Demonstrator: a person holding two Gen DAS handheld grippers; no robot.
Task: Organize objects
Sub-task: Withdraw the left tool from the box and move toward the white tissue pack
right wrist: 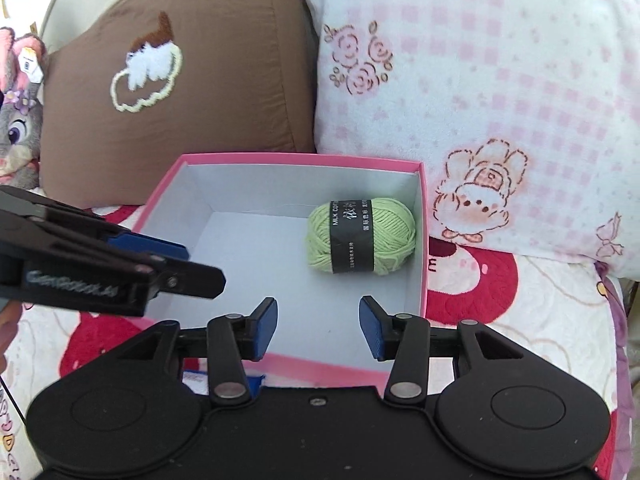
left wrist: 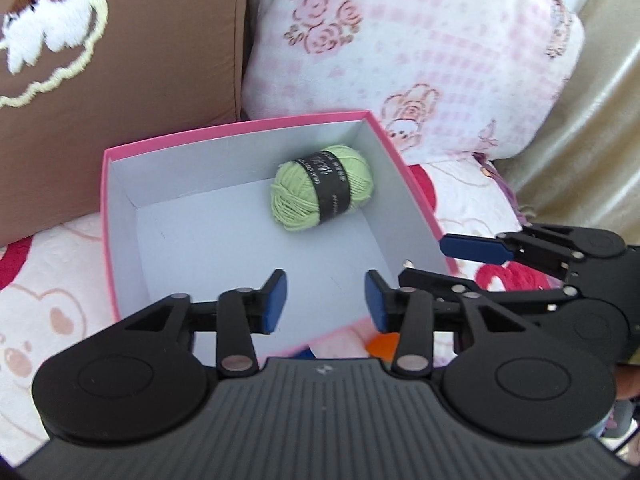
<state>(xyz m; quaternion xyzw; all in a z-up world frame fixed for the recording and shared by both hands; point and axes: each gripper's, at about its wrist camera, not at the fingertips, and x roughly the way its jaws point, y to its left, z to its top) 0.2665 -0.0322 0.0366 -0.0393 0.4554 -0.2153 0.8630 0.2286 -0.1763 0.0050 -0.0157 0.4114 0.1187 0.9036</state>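
A pink box (left wrist: 105, 184) with a white inside sits on the bed; a green yarn ball with a black label (left wrist: 322, 186) lies in its far right corner. It also shows in the right wrist view (right wrist: 360, 240), in the same box (right wrist: 296, 158). My left gripper (left wrist: 325, 300) is open and empty over the box's near edge. My right gripper (right wrist: 318, 326) is open and empty over the near edge too. Each gripper shows in the other's view: the right one (left wrist: 452, 264) and the left one (right wrist: 188, 264), both with jaws apart.
A brown cushion (right wrist: 180, 80) and a pink checked pillow (right wrist: 500, 80) stand behind the box. A grey plush toy (right wrist: 18, 128) sits at the far left. An orange thing (left wrist: 384, 342) and a blue thing (right wrist: 224, 384) peek out by the box's near side.
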